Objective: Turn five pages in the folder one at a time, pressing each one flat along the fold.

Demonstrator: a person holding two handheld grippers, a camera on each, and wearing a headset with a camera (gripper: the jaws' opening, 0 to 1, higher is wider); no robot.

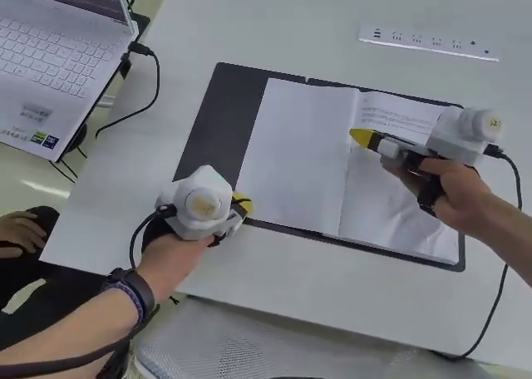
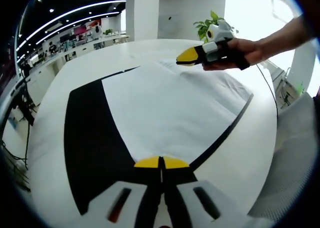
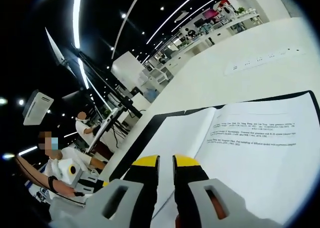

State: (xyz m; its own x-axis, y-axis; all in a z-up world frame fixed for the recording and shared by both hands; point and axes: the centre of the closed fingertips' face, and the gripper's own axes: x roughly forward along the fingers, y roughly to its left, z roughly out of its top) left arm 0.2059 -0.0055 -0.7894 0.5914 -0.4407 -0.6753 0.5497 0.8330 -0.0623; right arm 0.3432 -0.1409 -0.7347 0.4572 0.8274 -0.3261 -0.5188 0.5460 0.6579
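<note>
Folder [image 1: 220,121] open | left gripper [image 2: 161,162] closed | right gripper [image 1: 362,136] slightly parted at fold [image 1: 347,175]

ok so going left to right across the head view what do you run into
laptop → left gripper → blank turned page → right gripper

Black folder [image 1: 218,121], white pages [image 1: 299,155] (one black-printed); right hand-held gripper [image 1: 359,136] white, yellow-tipped.
</note>
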